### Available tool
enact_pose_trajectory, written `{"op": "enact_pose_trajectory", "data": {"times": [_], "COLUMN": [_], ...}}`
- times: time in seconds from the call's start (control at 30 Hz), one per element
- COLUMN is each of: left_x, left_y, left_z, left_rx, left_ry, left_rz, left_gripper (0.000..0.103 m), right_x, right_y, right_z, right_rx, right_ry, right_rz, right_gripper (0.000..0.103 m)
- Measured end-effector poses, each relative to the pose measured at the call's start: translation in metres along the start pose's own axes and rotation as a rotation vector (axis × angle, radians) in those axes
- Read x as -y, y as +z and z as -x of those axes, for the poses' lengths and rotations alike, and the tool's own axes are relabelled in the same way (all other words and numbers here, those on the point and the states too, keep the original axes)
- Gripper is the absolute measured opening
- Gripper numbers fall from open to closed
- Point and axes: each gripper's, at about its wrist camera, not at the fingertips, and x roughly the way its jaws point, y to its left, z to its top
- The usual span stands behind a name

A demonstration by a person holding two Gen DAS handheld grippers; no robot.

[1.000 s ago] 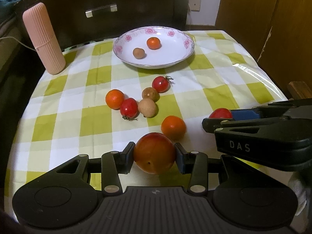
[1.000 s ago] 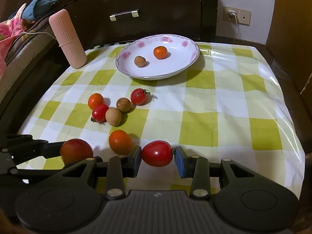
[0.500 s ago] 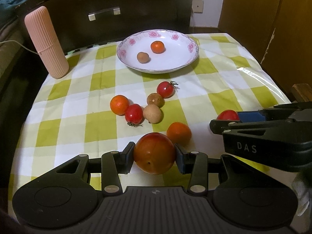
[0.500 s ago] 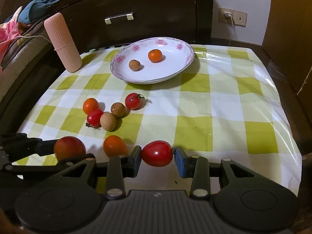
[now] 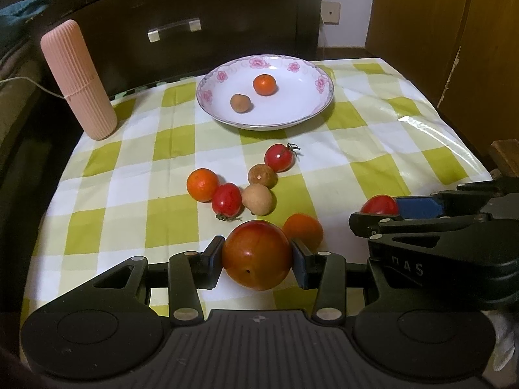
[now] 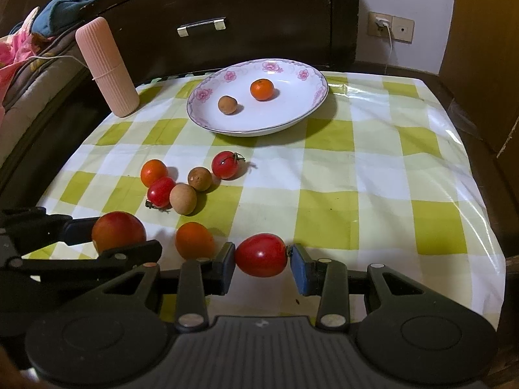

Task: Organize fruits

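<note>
My left gripper [image 5: 258, 261] is shut on a large red-orange tomato [image 5: 257, 256], held near the table's front; it also shows in the right wrist view [image 6: 118, 231]. My right gripper [image 6: 261, 259] is shut on a smaller red tomato [image 6: 261, 255], seen in the left wrist view [image 5: 379, 205] at the right. A white floral plate [image 5: 308, 110] at the back holds an orange [image 5: 264, 84] and a brown longan [image 5: 240, 103]. Several loose fruits lie mid-table: an orange [image 5: 202, 184], two cherry tomatoes [image 5: 227, 198], two longans [image 5: 258, 199]. Another orange [image 5: 305, 230] lies just beyond my left gripper.
A pink ribbed cylinder [image 5: 79, 81] stands at the table's back left corner. A dark cabinet with a metal handle [image 5: 173, 29] is behind the table. The green-checked cloth [image 5: 373, 149] covers the table; wooden panels stand to the right.
Both grippers have risen and drawn back slightly with their tomatoes held; the plate and loose fruits appear farther off. Nothing on the table has moved.
</note>
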Motion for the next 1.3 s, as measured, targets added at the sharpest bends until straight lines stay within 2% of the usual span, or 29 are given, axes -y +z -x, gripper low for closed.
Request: {"op": "enact_pose_trajectory", "data": {"times": [0.9, 1.3], "left_x": [0.000, -0.004], "left_y": [0.027, 0.055], "left_z": [-0.003, -0.016], "left_rx": [0.039, 0.068], "left_ry": [0.048, 0.062], "left_rz": [-0.020, -0.019], "left_gripper": [0.050, 0.049], "right_x": [0.006, 0.015], "right_y": [0.025, 0.053], "right_z": [-0.006, -0.018], "right_rx": [0.029, 0.052], "right_ry": [-0.012, -0.009], "right_rz": [-0.048, -0.092], "right_gripper": [0.034, 0.034]}}
